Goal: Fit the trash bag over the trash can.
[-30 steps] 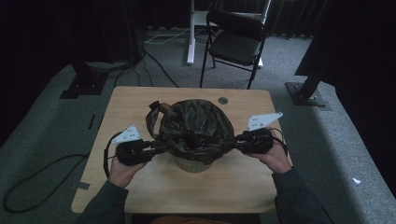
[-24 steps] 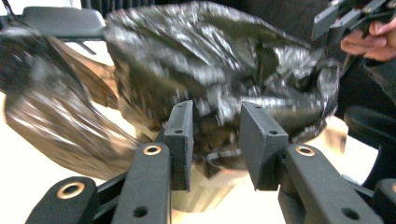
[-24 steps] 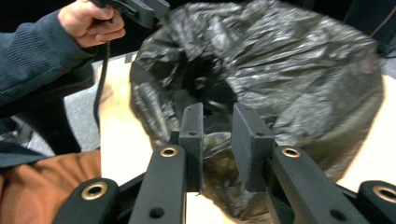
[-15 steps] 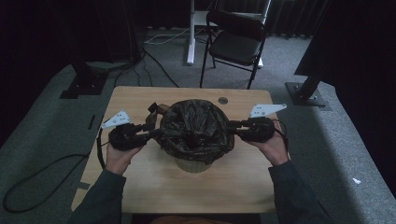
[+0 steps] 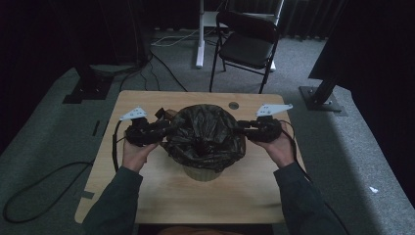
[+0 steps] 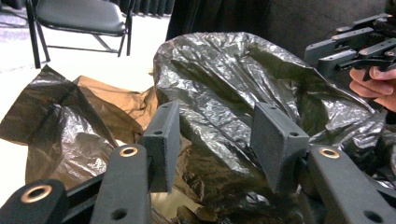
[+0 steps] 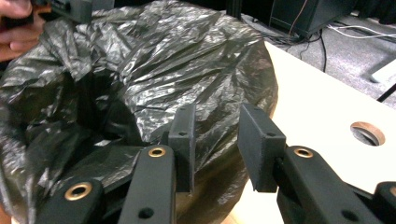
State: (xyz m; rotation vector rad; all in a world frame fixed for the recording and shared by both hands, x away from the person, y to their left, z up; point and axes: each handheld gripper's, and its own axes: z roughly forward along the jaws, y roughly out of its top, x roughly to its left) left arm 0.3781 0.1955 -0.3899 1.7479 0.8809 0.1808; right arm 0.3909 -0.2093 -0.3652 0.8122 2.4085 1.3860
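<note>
A thin black bag (image 5: 203, 132) drapes over a bin (image 5: 201, 172) at mid-bench. The left gripper (image 6: 219, 140) and right gripper (image 7: 215, 135) flank it, jaws apart and empty. The film looks light, soft and slippery; the folded rim offers the best grip.

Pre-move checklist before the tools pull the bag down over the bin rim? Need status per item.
1. Left tool open and at the bag: ok, jaws stand apart with bag film between them.
2. Right tool open and at the bag: ok, jaws apart against the film.
3. Tools on opposite sides of the bin: ok, one on each side in the high view.
4. Bag covers the rim all round: cannot tell, film hides the rim.
5. Bin standing upright on the table: ok.
6. Loose brown bag clear of the left tool: not ok, it lies close beside it.
</note>
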